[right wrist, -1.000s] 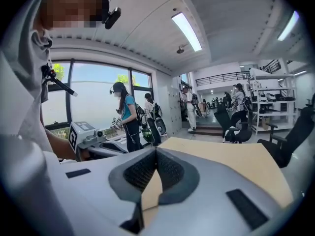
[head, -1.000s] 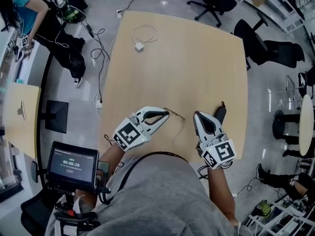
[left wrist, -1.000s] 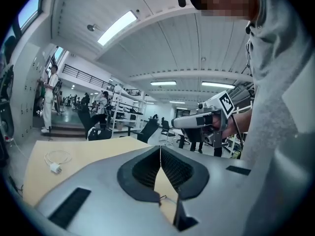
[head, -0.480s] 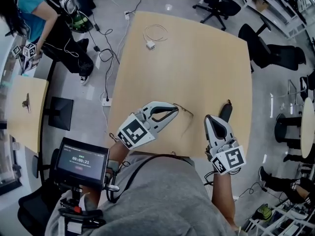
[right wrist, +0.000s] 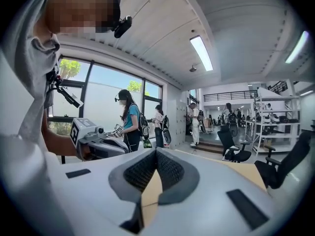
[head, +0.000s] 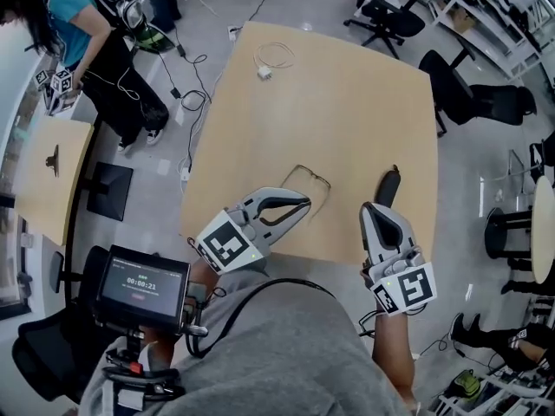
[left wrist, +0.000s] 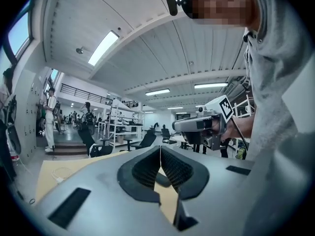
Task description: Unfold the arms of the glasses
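Thin wire-framed glasses (head: 306, 183) lie on the tan table (head: 347, 102) near its front edge, with one arm (head: 322, 206) reaching toward me. My left gripper (head: 306, 203) is shut and empty, its tip just left of that arm and raised off the table. A black glasses case (head: 387, 186) lies to the right. Just in front of the case my right gripper (head: 375, 208) is shut with nothing in it. Each gripper view looks level across the room and shows its own pads pressed together, the right gripper (left wrist: 204, 127) and the left gripper (right wrist: 93, 137) facing one another.
A white cable with a charger (head: 270, 60) lies at the table's far end. A screen on a stand (head: 143, 289) is at my lower left. A person (head: 82, 24) stands by a small side table (head: 52, 172) at left. Office chairs (head: 473, 85) stand at the right.
Both grippers have drawn back toward the table's near edge and lifted. The glasses stay on the table and now show whole beyond the left gripper's tip.
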`<state>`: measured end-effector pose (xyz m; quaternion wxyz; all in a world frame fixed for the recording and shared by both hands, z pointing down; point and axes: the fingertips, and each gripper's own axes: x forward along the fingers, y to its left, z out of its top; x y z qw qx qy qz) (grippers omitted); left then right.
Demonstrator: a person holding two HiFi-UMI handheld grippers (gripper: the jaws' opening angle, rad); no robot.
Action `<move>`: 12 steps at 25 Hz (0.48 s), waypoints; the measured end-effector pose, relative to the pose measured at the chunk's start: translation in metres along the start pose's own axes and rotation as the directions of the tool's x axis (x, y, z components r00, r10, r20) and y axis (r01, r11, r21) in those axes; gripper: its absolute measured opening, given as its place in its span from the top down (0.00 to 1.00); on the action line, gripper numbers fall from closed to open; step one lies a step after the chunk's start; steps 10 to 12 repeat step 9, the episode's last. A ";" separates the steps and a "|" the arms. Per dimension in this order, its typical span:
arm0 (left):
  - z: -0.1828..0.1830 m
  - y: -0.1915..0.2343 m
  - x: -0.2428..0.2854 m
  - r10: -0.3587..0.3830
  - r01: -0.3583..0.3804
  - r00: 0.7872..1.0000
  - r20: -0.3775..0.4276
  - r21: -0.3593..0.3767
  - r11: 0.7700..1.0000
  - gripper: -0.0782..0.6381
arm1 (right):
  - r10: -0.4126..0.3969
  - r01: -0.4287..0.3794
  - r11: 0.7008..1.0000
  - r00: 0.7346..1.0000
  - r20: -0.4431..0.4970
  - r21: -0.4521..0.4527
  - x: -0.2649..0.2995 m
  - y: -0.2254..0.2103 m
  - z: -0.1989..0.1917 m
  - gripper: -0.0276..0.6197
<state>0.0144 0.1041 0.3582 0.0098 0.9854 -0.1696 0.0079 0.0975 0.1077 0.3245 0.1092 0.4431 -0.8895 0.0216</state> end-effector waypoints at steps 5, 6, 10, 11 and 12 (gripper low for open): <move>0.002 -0.057 -0.001 0.051 -0.049 0.996 0.071 -0.032 0.998 0.88 | -0.026 0.026 0.999 0.999 -0.020 -0.034 -0.072 0.020 -0.017 0.95; 0.003 -0.075 0.007 0.059 -0.057 0.996 0.070 -0.033 0.998 0.88 | -0.027 0.026 0.999 0.999 -0.022 -0.042 -0.093 0.018 -0.020 0.95; 0.008 -0.138 0.040 0.063 -0.061 0.996 0.064 -0.023 0.998 0.88 | -0.032 0.030 0.998 0.999 -0.027 -0.052 -0.166 0.005 -0.030 0.95; 0.008 -0.138 0.040 0.063 -0.061 0.996 0.064 -0.023 0.998 0.88 | -0.032 0.030 0.998 0.999 -0.027 -0.052 -0.166 0.005 -0.030 0.95; 0.008 -0.138 0.040 0.063 -0.061 0.996 0.064 -0.023 0.998 0.88 | -0.032 0.030 0.998 0.999 -0.027 -0.052 -0.166 0.005 -0.030 0.95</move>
